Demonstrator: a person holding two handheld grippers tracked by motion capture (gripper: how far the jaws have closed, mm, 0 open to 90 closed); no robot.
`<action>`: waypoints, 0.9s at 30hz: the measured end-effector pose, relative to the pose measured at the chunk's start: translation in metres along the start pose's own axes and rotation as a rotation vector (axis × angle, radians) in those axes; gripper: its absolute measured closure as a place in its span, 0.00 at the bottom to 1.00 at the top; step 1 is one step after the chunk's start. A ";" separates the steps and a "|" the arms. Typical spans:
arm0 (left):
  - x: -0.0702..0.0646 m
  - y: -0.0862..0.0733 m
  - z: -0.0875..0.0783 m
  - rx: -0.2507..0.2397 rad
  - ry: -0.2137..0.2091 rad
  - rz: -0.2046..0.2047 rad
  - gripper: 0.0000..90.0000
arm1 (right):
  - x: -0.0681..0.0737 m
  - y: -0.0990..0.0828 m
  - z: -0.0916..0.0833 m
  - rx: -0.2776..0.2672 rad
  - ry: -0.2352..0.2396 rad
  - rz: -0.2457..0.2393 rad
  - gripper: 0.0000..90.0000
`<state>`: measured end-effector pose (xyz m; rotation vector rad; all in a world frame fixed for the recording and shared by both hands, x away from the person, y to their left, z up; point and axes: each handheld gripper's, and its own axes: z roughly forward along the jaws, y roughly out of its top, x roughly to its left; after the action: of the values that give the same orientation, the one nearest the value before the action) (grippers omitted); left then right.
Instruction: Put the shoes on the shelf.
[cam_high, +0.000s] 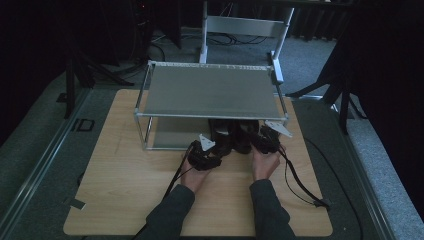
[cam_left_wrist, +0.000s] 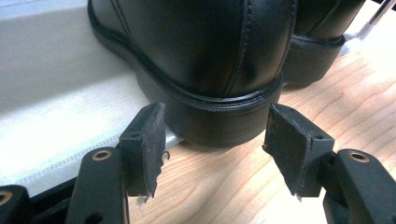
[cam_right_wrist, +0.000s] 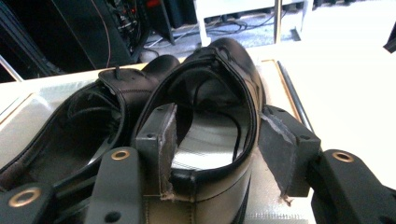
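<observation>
Two black leather shoes stand side by side, heels toward me, on the lower shelf (cam_high: 167, 136) of a metal rack. In the left gripper view my left gripper (cam_left_wrist: 215, 135) is open, its pads on either side of the left shoe's heel (cam_left_wrist: 210, 51) without touching it. My right gripper (cam_right_wrist: 217, 140) straddles the heel end of the right shoe (cam_right_wrist: 233, 60). One of its pads sits at the shoe's opening and the other lies against the outer wall. From above, the left gripper (cam_high: 216, 149) and right gripper (cam_high: 256, 141) sit at the shelf's front edge.
The rack's upper shelf (cam_high: 210, 90) hangs over the shoes, with thin corner posts (cam_high: 146, 135) beside them. The wooden table (cam_high: 125, 170) stretches around both forearms. Cables trail from the grippers toward the table's right edge (cam_high: 305, 192). A white frame (cam_high: 245, 25) stands behind the rack.
</observation>
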<state>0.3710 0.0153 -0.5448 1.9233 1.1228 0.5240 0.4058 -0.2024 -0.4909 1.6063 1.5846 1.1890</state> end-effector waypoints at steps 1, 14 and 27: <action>0.000 0.000 0.001 0.002 0.003 -0.001 0.44 | 0.000 0.001 0.001 0.008 -0.001 0.002 0.53; -0.006 0.001 0.009 0.015 0.011 -0.016 0.42 | 0.011 -0.009 -0.001 0.000 0.004 -0.097 0.25; -0.006 0.001 0.011 0.007 0.011 -0.028 0.40 | 0.015 -0.027 0.021 0.130 -0.011 -0.174 0.25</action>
<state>0.3758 0.0050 -0.5497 1.9100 1.1579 0.5167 0.4107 -0.1810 -0.5210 1.5156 1.7864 1.0026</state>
